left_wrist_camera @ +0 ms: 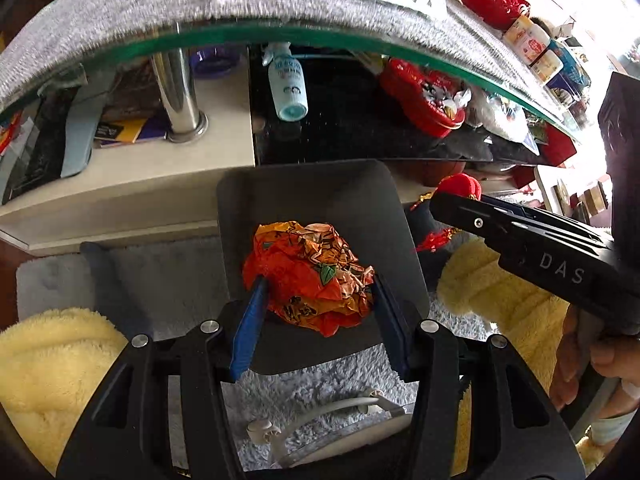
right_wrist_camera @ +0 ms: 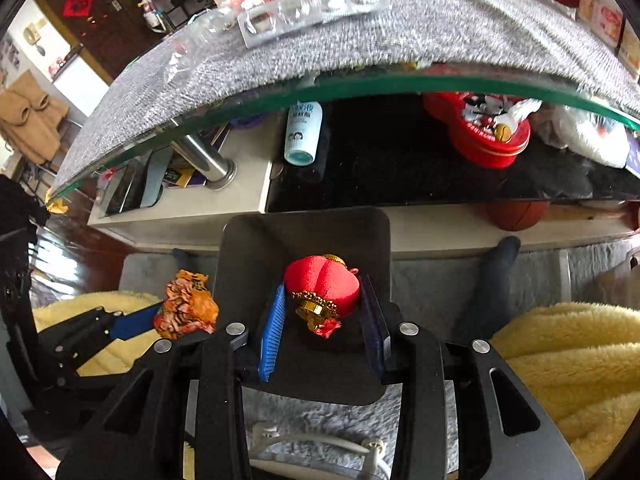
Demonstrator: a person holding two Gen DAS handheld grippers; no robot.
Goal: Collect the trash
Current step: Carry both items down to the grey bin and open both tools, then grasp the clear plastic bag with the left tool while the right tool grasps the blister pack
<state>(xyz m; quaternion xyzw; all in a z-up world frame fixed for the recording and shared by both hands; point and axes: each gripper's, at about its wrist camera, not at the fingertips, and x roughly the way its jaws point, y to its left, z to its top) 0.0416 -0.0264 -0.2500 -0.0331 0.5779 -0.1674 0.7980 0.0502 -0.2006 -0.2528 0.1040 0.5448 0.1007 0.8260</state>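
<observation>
My left gripper (left_wrist_camera: 316, 286) is shut on a crumpled orange wrapper (left_wrist_camera: 310, 270) and holds it over the open dark bin (left_wrist_camera: 280, 192) on the floor. The wrapper (right_wrist_camera: 186, 306) and left gripper show at the left of the right wrist view. My right gripper (right_wrist_camera: 324, 304) is shut on a small red lantern ornament (right_wrist_camera: 322, 286) with a gold base, also above the bin (right_wrist_camera: 256, 240). In the left wrist view the right gripper (left_wrist_camera: 436, 200) comes in from the right with the ornament (left_wrist_camera: 460, 184) behind its tip.
A glass table (left_wrist_camera: 224, 36) with a grey mat stands just ahead, with clear plastic packaging (right_wrist_camera: 312, 4), bottles (left_wrist_camera: 528, 40) and red decorations (left_wrist_camera: 492, 0) on it. A lower shelf holds a white bottle (left_wrist_camera: 288, 84) and a red box (left_wrist_camera: 424, 100). Yellow fluffy fabric (right_wrist_camera: 568, 364) flanks the bin. A white cable (left_wrist_camera: 328, 412) lies on the grey rug.
</observation>
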